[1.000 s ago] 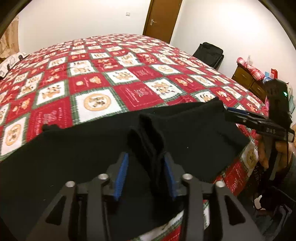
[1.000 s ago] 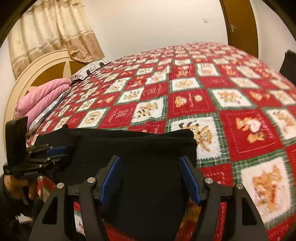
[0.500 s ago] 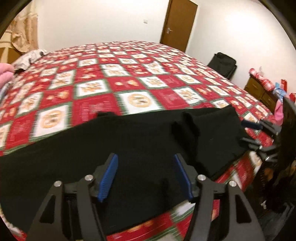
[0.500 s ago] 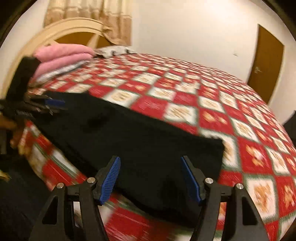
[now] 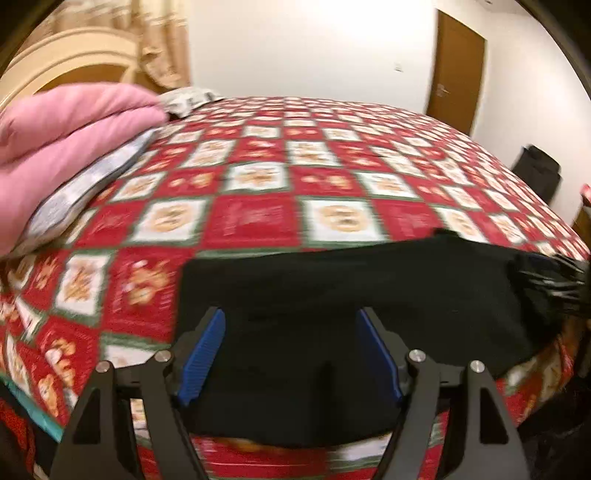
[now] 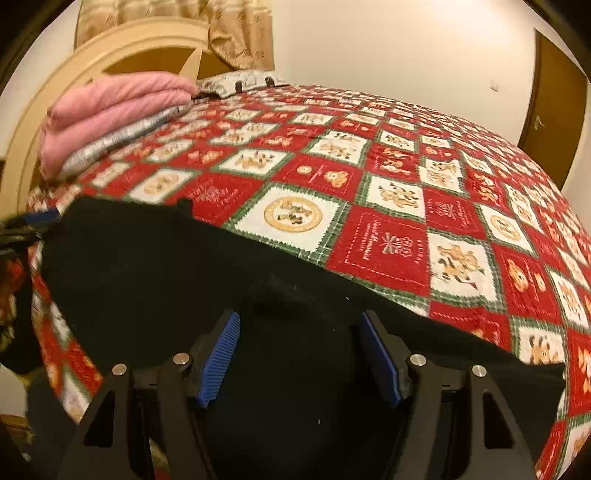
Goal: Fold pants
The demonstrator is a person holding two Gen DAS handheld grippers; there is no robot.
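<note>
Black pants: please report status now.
Left gripper opening, right gripper open, both empty. Black fabric pants flat on checkered quilt. Nothing in way.

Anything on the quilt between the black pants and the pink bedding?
Nothing. In the right wrist view, only bare quilt runs from the pants up to the pink bedding. The left wrist view shows the same.

A bedroom in a home

A wide bed (image 6: 406, 206) under a red patchwork quilt fills the view ahead of the tool; a cream headboard (image 6: 110, 48), curtain (image 6: 177, 14) and pink bedding (image 6: 114, 103) (folded, stacked) sit far left, a brown door (image 6: 554, 99) far right.
</note>
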